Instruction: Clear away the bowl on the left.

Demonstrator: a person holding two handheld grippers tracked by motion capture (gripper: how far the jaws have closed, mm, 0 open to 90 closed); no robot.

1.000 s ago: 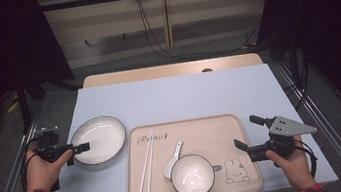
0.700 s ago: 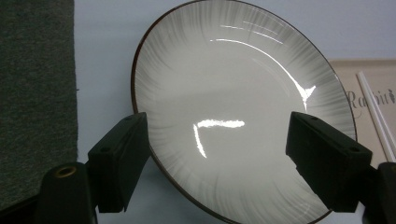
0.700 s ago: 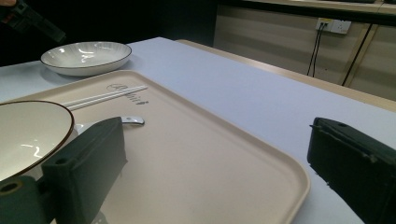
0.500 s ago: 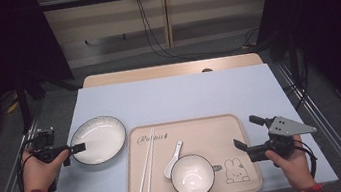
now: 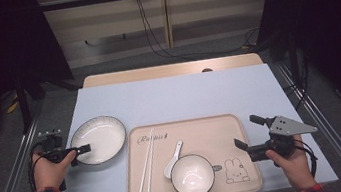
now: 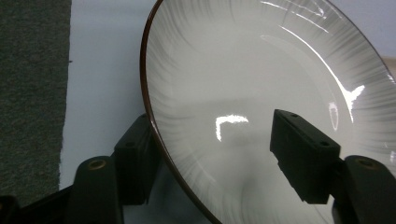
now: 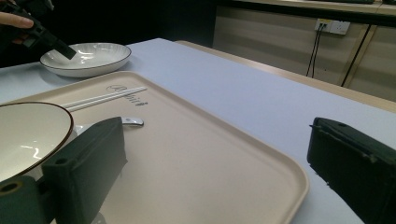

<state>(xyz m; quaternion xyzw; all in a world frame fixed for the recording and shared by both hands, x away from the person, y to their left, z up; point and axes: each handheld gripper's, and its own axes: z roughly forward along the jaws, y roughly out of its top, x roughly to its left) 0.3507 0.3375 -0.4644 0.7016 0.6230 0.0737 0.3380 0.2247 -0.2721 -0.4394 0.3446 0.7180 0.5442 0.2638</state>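
Our left tool [image 5: 81,150] sits at the near left of the desk [image 5: 173,95], its jaws spread around the near-left rim of the white plate [image 5: 99,139]. In the left gripper view, one jaw lies outside the dark-edged rim and the other over the plate's glossy inside [image 6: 243,84], with a gap showing on both sides, so we are not yet pinching it. We cannot tell whether either jaw touches the plate. The plate itself rests on the pale blue desk, just left of the beige tray [image 5: 192,158] and close to its far-left corner.

Our right tool [image 5: 249,133] hovers at the near right, beside the tray's right edge, with its jaws wide apart and nothing between them. In the right gripper view the jaws frame the tray's bare right part [image 7: 201,158].

On the tray we see a pair of white chopsticks [image 5: 147,166] lying lengthwise along its left side, a white spoon [image 5: 173,159] just right of them, and a white bowl [image 5: 192,175] with a dark rim at the near middle, touching or almost touching the spoon's bowl end. A rabbit drawing [image 5: 231,170] marks the tray's near-right corner.
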